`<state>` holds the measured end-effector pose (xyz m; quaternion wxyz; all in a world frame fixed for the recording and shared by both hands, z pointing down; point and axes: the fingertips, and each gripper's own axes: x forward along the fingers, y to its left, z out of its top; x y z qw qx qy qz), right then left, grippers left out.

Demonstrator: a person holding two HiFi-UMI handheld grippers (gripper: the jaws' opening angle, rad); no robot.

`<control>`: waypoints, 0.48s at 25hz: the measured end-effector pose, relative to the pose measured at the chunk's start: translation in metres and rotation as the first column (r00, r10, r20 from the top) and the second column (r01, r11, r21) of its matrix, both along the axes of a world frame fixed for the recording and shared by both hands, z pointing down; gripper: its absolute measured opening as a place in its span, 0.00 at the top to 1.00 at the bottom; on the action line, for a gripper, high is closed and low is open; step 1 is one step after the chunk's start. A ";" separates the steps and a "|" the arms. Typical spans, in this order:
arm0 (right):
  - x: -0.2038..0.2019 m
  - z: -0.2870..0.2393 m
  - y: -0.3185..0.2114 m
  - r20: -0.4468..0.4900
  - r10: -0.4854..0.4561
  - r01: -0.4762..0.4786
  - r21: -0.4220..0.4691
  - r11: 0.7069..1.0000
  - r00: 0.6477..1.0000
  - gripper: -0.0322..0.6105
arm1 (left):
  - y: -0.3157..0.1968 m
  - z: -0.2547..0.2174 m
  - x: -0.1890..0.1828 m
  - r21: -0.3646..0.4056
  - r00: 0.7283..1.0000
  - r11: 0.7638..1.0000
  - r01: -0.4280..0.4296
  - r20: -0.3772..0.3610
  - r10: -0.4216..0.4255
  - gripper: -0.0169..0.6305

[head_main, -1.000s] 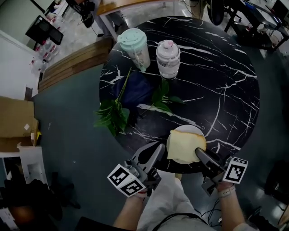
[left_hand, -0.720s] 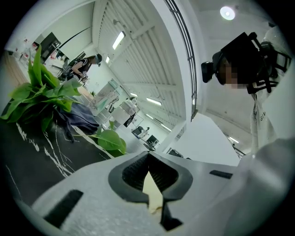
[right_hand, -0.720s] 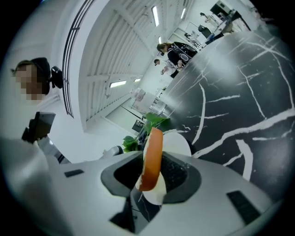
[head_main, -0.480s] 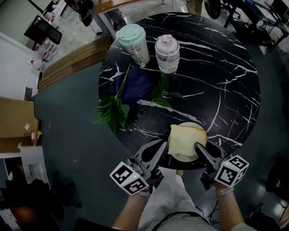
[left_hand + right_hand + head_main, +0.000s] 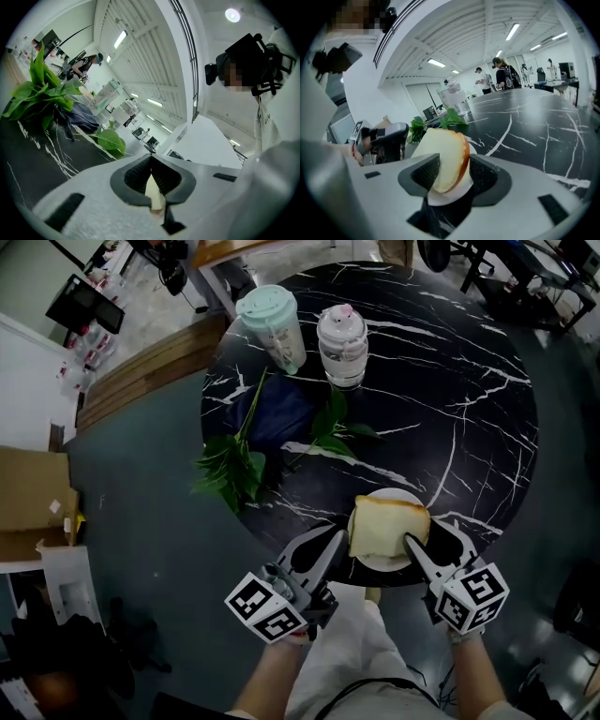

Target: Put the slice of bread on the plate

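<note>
The slice of bread point(image 5: 387, 528) lies on a small white plate point(image 5: 403, 497) at the near edge of the black marble table point(image 5: 459, 381). My right gripper point(image 5: 429, 535) reaches over the plate's near right side. In the right gripper view the bread point(image 5: 447, 157) sits between the jaws, which are opening, and the pads no longer press it. My left gripper point(image 5: 336, 542) hovers just left of the plate with its tips together. In the left gripper view point(image 5: 152, 187) only a pale sliver shows through the gap behind those tips.
A mint lidded cup point(image 5: 272, 324) and a clear jar with a pink top point(image 5: 341, 345) stand at the far side. Leafy sprigs point(image 5: 234, 470) and a dark blue cloth point(image 5: 281, 413) lie at the left. Cardboard boxes point(image 5: 33, 498) sit on the floor.
The right gripper rolled and its jaws spread apart from the bread. The slice shifted from overhanging the plate's near rim to resting on the plate. The left gripper stayed put.
</note>
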<state>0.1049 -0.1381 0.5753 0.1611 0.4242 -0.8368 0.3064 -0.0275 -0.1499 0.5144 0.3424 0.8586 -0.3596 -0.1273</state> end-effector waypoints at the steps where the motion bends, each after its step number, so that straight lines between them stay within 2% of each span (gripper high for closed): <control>1: 0.001 0.000 0.000 -0.043 -0.007 0.008 0.023 1.000 0.999 0.67 | 0.001 0.000 0.000 0.000 1.000 1.000 -0.001 0.000 0.001 0.96; 3: 0.002 0.001 0.000 -0.148 -0.033 0.043 0.067 0.997 0.989 0.67 | 0.002 -0.001 0.000 0.002 1.000 1.000 -0.002 -0.001 0.002 0.96; 5: 0.001 0.001 -0.001 -0.204 -0.049 0.070 0.094 0.993 0.978 0.67 | 0.004 -0.002 -0.001 0.004 1.000 1.000 -0.002 -0.002 0.002 0.96; 12: 0.004 -0.023 -0.001 -0.110 -0.004 0.020 0.151 0.988 0.994 0.67 | 0.010 -0.005 0.000 0.011 1.000 1.000 0.003 -0.004 -0.003 0.96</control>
